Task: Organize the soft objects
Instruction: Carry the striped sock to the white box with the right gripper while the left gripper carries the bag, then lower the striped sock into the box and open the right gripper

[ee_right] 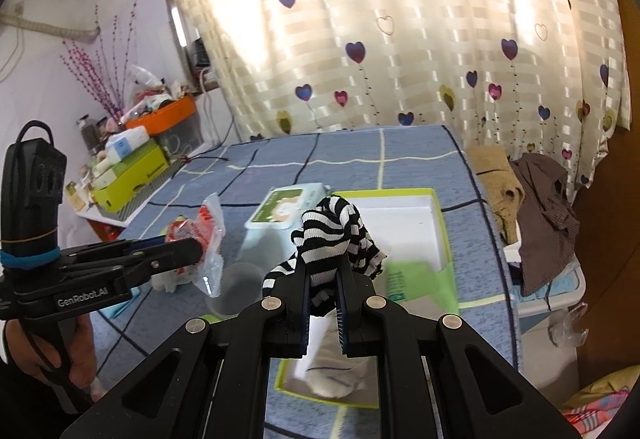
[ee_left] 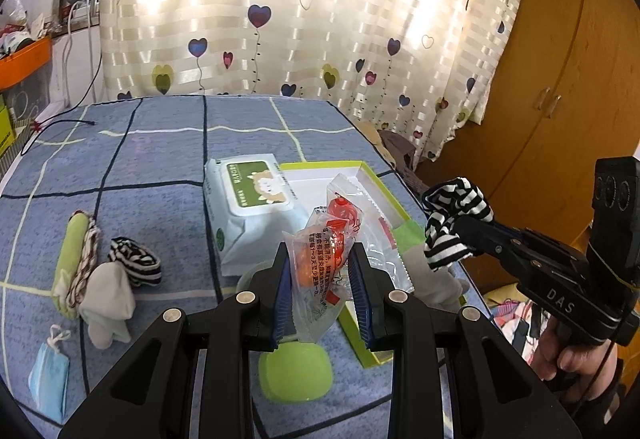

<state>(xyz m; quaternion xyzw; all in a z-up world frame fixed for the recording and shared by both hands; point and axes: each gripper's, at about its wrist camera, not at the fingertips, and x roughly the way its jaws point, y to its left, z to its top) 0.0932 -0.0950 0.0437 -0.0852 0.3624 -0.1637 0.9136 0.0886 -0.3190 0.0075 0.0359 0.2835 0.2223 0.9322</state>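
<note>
Above the green box [ee_right: 438,223], the right gripper [ee_right: 323,303] pinches a striped sock [ee_right: 332,235] for dropping; at nine o'clock, the left gripper [ee_left: 322,291] clamps a snack packet [ee_left: 324,259].

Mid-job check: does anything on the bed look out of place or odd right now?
Yes. The left claw grips a clear plastic packet with orange-red contents, crinkly packaging rather than fabric. The right claw holds a black-and-white striped sock above the green-rimmed white box.

Blurred at the near green wall of the tray [ee_right: 416,279]. Partly hidden behind the striped sock [ee_right: 336,239]: wet-wipe pack [ee_right: 280,213]. Cut off by the lower edge: blue face mask [ee_left: 50,375]. Printed text on the plastic packet [ee_left: 320,259] too small to read.
</note>
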